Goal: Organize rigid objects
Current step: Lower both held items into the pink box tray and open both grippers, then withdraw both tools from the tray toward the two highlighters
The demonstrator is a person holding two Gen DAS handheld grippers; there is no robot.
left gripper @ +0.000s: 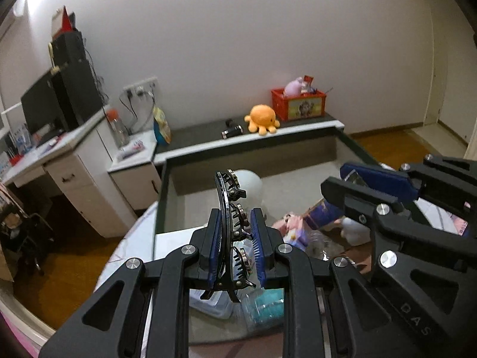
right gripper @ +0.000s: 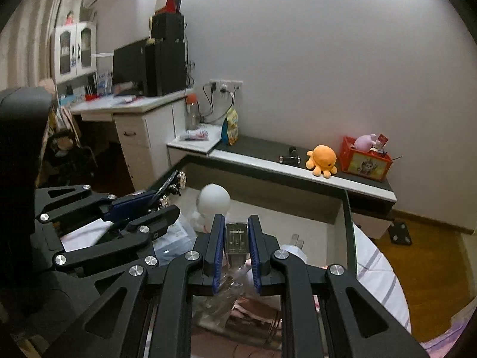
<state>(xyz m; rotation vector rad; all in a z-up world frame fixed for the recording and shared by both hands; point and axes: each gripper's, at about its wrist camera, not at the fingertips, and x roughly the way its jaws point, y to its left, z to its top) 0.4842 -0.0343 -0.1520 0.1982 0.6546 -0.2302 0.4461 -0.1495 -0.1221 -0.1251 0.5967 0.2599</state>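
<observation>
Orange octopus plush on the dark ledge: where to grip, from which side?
Grip the orange octopus plush across its round head, coming from above and in front. It sits upright on the dark ledge; splayed legs give little to pinch, and the red crate crowds one side.

You've got black frames w/ blue ribbed pads on both the left gripper (left gripper: 235,247) and right gripper (right gripper: 237,250). Hair clip (left gripper: 231,208) in the left: black, silver-metallic studs. Small case (right gripper: 237,237) in the right: clear, grey-tinted. At 12 o'clock in the bin (right gripper: 347,208), dark-rimmed w/ pale grey floor: white globe (right gripper: 214,198). At 1 o'clock on the ledge: orange octopus plush (right gripper: 323,156), red crate (right gripper: 368,161) w/ yellow picture panel. Wall (right gripper: 328,44) white; floor (right gripper: 432,253) brown wood.
</observation>
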